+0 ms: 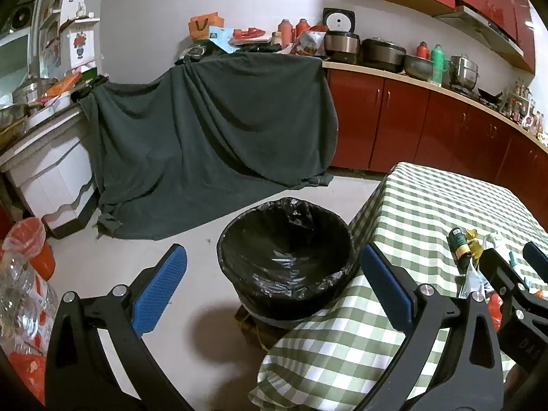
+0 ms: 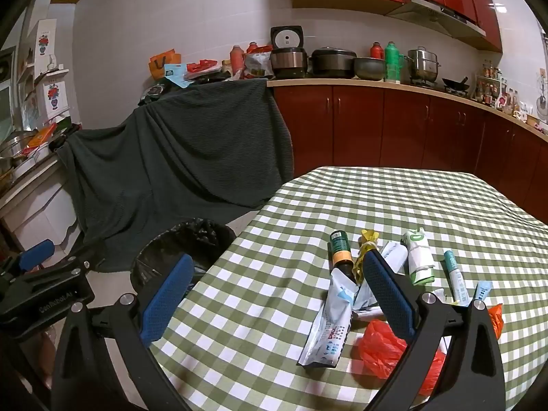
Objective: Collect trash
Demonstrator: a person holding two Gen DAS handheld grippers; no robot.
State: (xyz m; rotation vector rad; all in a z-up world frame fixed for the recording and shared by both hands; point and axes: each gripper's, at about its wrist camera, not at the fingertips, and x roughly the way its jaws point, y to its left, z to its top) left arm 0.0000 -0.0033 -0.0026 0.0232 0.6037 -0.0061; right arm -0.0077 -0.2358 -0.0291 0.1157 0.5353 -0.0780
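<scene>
Both the left gripper (image 1: 274,291) and the right gripper (image 2: 274,291) hang spread and empty, so collecting looks barely begun: next, pinch the crumpled red plastic bag (image 2: 383,349) or dark glass bottle (image 2: 340,253) off the green-checked tablecloth (image 2: 274,226), then drop it into the black-lined round bin (image 1: 287,257), seemingly empty.

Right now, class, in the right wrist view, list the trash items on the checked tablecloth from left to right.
Dark green bottle → yellow wrapper → green-and-white rolled pack → slim white-and-teal tube → light blue sachet.
</scene>
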